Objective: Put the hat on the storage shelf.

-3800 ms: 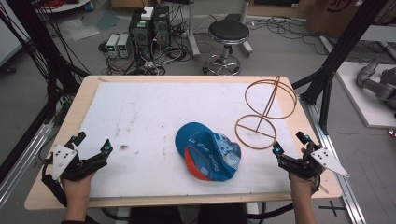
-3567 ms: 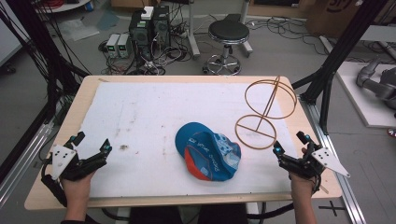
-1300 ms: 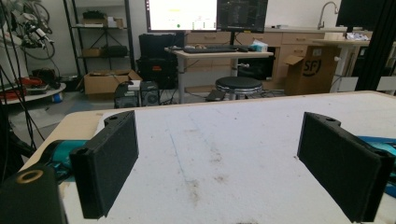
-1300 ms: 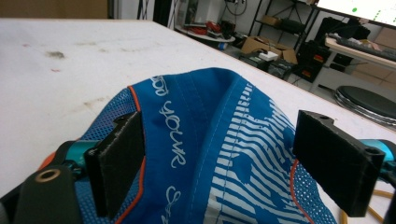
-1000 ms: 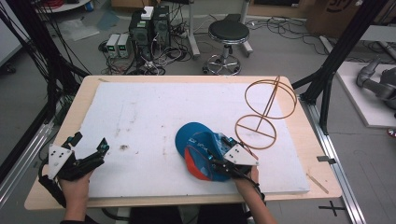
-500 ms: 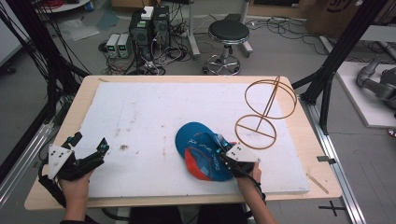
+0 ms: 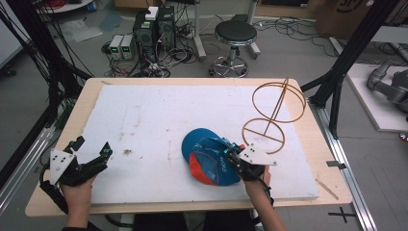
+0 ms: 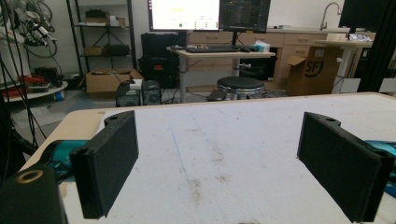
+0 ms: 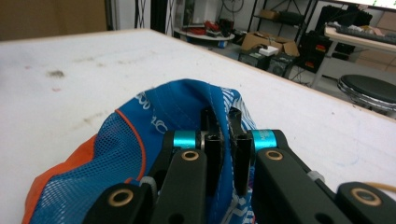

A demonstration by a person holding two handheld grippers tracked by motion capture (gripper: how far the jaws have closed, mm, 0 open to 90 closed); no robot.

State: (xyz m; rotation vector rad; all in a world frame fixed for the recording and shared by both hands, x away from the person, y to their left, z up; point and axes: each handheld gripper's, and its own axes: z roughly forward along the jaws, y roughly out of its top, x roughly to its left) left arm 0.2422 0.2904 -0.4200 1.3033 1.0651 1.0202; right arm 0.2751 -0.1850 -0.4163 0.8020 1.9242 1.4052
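Right gripper [image 7: 232,151] has its fingers [image 9: 214,140] clenched on a fold of the blue-and-orange cap [image 7: 208,156], which bunches around them on the desk [image 7: 144,115]. Left gripper [image 7: 91,150] fingers [image 8: 109,158] are spread wide, nothing between, cap well off to their right.

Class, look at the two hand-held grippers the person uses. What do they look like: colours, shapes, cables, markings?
Each hand-held gripper, left and right, has black linkage arms with brass-coloured pivot rings, teal cylinders at the joints and a grey three-cornered plate with small dark holes on top. The left's jaws carry flat black pads. A black cable trails from the left.
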